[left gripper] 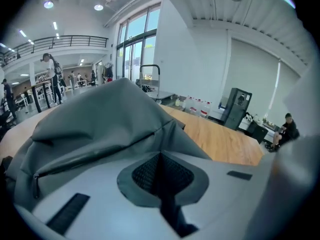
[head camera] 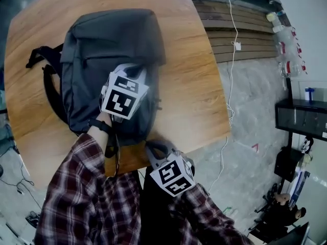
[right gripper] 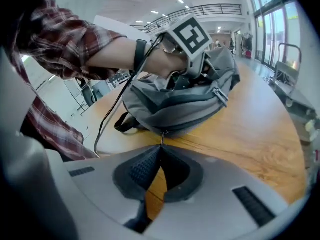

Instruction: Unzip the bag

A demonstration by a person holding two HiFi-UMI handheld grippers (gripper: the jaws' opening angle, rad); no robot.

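Right fingers [right gripper: 142,170] pinch the bag's [right gripper: 175,106] zipper pull [right gripper: 161,138]; left fingers [left gripper: 146,174], closed, seemingly nip its fabric.

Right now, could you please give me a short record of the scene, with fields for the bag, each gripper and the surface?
Bag: grey backpack, lying flat, straps out at the head view's left
Surface: wooden table
Left gripper: on top of the backpack, jaws together, apparently pinching its fabric
Right gripper: at the backpack's near end by the table edge, jaws shut on the zipper pull
Zip: looks closed near the pull
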